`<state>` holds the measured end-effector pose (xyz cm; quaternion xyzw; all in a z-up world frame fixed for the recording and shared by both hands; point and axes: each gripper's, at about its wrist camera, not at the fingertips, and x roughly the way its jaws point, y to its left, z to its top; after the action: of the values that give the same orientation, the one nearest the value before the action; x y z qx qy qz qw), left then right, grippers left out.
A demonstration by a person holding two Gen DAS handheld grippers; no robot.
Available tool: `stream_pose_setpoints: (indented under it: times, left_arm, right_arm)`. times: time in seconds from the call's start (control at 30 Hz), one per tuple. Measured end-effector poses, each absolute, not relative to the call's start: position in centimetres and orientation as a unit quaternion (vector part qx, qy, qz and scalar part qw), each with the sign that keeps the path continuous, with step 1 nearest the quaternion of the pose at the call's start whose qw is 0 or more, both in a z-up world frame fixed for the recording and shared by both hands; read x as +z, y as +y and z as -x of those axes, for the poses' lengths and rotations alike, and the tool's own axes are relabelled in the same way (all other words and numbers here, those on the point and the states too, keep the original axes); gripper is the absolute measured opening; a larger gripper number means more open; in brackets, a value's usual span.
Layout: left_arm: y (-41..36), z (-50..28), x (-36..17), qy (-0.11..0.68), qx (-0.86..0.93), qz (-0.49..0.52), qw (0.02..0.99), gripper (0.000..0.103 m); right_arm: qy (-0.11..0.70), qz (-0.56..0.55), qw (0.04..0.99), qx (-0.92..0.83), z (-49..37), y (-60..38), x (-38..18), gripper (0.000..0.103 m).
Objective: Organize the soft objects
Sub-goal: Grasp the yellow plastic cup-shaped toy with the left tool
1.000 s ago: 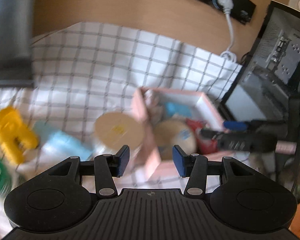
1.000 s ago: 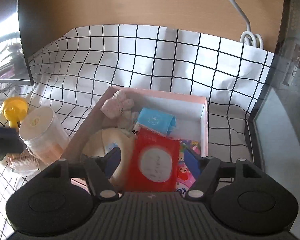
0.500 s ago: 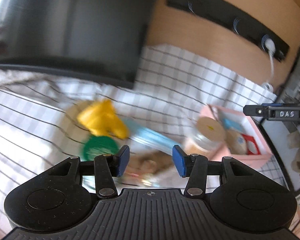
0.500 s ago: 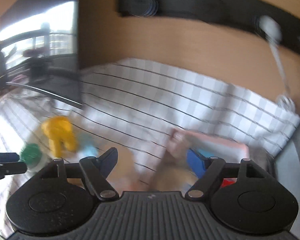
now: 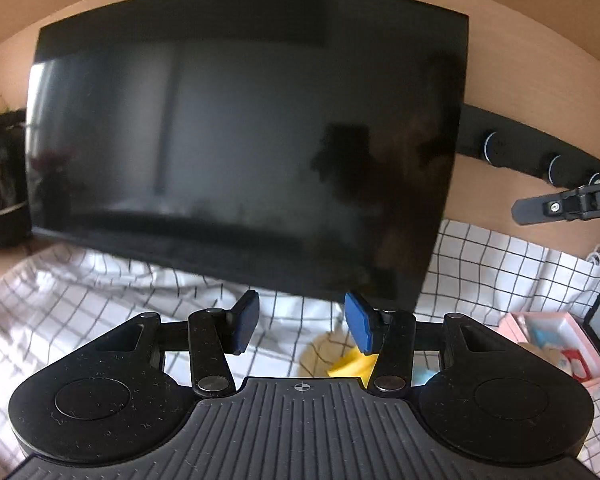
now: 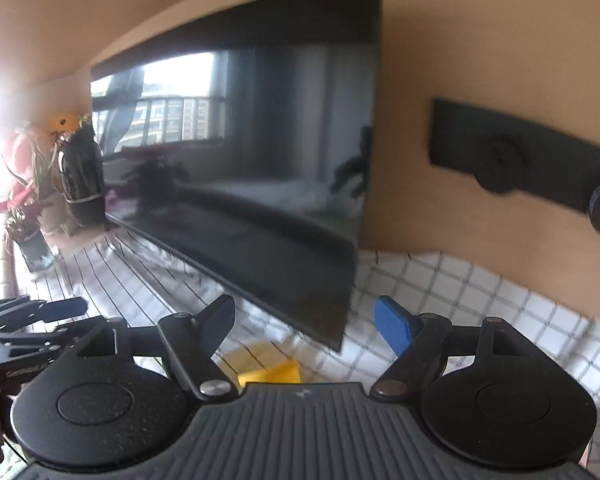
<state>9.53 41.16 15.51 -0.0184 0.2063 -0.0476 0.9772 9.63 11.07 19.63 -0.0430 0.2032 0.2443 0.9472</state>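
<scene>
A: What is the left gripper (image 5: 300, 322) doing?

B: It is hovering above the checked cloth (image 5: 500, 264) on the table, facing the big dark monitor (image 5: 240, 152). Its jaws are standing spread, with nothing between them.

A: And the right gripper (image 6: 304, 326)?

B: It is also pointing toward the monitor (image 6: 260, 160), from further right. Its jaws are gaping wide and carrying nothing. In the left wrist view it is showing as a dark bar at the right edge (image 5: 568, 204).

A: Where are the soft things sitting?

B: The pink box (image 5: 556, 344) is lying at the far right of the left wrist view, on the cloth, with a blue packet (image 5: 540, 334) and a red packet (image 5: 576, 364) resting inside it. A yellow object (image 5: 350, 364) is peeking out just below the left gripper's blue right pad; it is too hidden to name. The same yellow object (image 6: 270, 372) is showing between the right gripper's fingers, low down.

A: Anything else?

B: A black socket strip (image 6: 540, 168) is running along the wooden wall, and a dark vase with plants (image 6: 80, 176) is standing left of the monitor.
</scene>
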Motion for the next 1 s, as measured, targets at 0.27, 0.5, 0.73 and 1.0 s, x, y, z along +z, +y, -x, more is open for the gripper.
stream_pose_setpoints:
  times: [0.27,0.5,0.73,1.0]
  left_arm:
    - [34.7,-18.3,11.4,0.318,-0.174,-0.057,0.930,0.052]
    - [29.7,-25.1,6.2,0.408,-0.222,-0.140,0.874,0.052]
    - [28.1,-27.9,1.7,0.475,-0.239,-0.159,0.832,0.052]
    - [29.0,-30.6,-0.6,0.520,-0.241,-0.106,0.813,0.053]
  right_arm:
    - [0.207,0.104,0.945,0.231,-12.3,9.6,17.5,0.081]
    - [0.234,0.114,0.943,0.207,-15.8,6.0,13.5,0.081]
    - [0.308,0.083,0.930,0.185,-19.7,3.8,9.4,0.081]
    - [0.339,0.069,0.919,0.189,-20.9,3.5,7.0,0.081]
